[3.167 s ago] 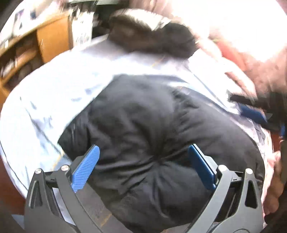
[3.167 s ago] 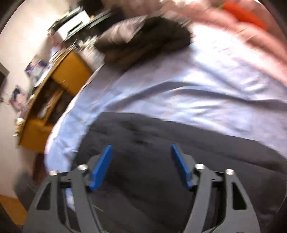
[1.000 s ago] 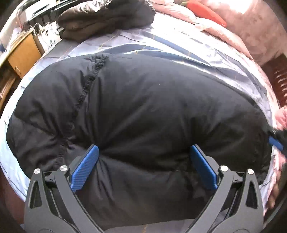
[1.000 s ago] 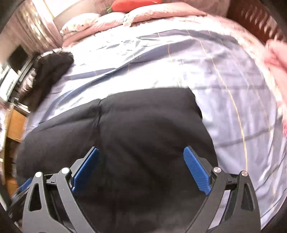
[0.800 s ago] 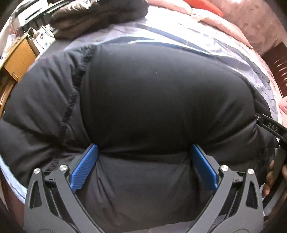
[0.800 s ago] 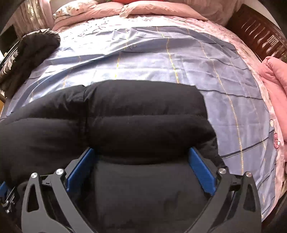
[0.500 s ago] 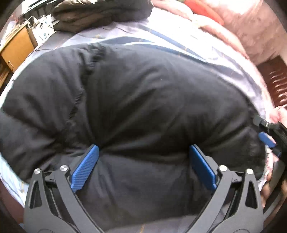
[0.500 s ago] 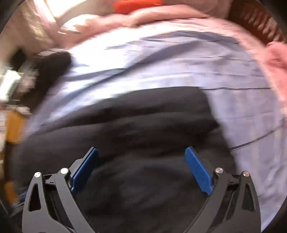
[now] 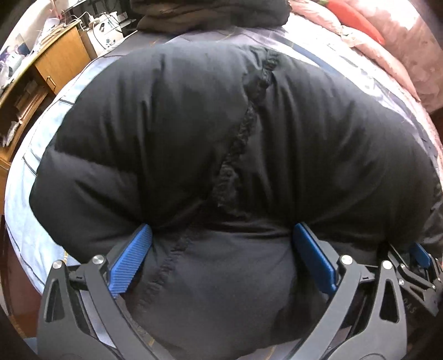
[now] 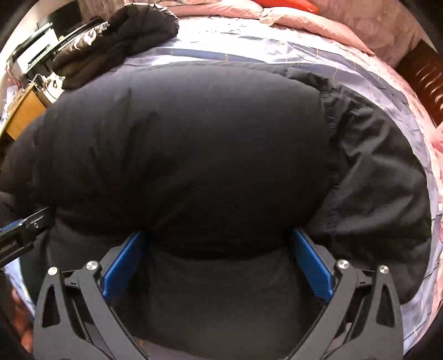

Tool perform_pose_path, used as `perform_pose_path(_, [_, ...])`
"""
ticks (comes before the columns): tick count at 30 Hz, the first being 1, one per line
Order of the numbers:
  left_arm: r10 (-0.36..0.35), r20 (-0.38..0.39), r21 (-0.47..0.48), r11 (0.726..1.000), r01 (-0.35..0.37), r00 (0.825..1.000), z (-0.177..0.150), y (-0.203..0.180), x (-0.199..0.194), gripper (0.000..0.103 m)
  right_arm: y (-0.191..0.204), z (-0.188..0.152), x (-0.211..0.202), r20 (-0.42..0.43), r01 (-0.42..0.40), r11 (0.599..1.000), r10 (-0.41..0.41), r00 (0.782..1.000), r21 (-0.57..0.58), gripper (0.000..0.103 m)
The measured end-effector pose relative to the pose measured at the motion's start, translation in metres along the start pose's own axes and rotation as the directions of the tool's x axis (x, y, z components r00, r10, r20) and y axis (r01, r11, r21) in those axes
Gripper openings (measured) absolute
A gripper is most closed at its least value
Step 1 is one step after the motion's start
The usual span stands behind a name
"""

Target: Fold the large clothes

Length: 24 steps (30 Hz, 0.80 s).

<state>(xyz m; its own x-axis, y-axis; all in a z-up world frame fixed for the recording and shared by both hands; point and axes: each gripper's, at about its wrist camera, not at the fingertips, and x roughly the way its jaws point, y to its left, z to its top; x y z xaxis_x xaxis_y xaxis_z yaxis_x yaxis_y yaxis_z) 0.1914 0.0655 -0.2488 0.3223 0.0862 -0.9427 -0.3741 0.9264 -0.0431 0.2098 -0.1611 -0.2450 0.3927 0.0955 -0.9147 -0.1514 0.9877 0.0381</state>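
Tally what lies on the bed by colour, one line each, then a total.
Black: 1, the puffy jacket under both grippers
Dark brown: 1, the bundled coat at the far edge
Pink: 1, the quilt at the head end
Red-orange: 1, a cushion, partly cut off
Total: 4

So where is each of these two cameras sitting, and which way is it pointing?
Left wrist view: sits on the left hand-held gripper, looking steeply down at the black puffy jacket on the blue bedsheet; its own blue fingers show, spread wide with jacket bulging between them.
Right wrist view: sits on the right hand-held gripper, also looking down; its jaws are opening, jacket between them.
Shared: the jacket, the sheet, the dark folded garment, the pink bedding, and each glimpses the other hand-held gripper.
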Motion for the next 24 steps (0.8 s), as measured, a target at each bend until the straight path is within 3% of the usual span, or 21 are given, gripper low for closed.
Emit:
perform_pose_path(3, [0.016,0.002,0.012,1.000,-0.016,1.000,0.005,-0.008,0.003,0.101,-0.006,0.002,0.005,0.000,-0.009,1.000,0.009,1.000,-0.002,0.102])
perform_pose_path(9, [-0.041,0.025,-0.003,0.999,0.041,0.999,-0.003,0.011,-0.017,0.101,-0.026,-0.005,-0.027,-0.004,-0.055,0.997,0.055,0.998,0.050,0.102])
perform_pose_path(12, [-0.013,0.029,0.075,0.997,0.010,1.000,-0.010,0.004,-0.016,0.101,-0.058,-0.018,-0.043,0.018,-0.015,0.991,0.013,1.000,0.129,0.102])
perform_pose_path(15, [0.034,0.061,0.133,0.990,-0.042,0.998,-0.020,-0.004,-0.016,0.101,-0.100,-0.025,-0.045,0.022,0.115,0.969,-0.123,0.992,0.220,0.102])
perform_pose_path(19, [0.049,0.031,0.125,0.991,-0.053,0.998,-0.022,-0.007,-0.009,0.101,-0.141,-0.034,-0.011,-0.074,-0.007,0.924,0.038,0.997,0.382,0.102])
perform_pose_path(24, [0.058,0.038,0.135,0.989,-0.063,0.998,-0.021,-0.009,-0.008,0.101,-0.139,-0.035,0.007,-0.103,-0.019,0.915,0.066,0.993,0.404,0.102])
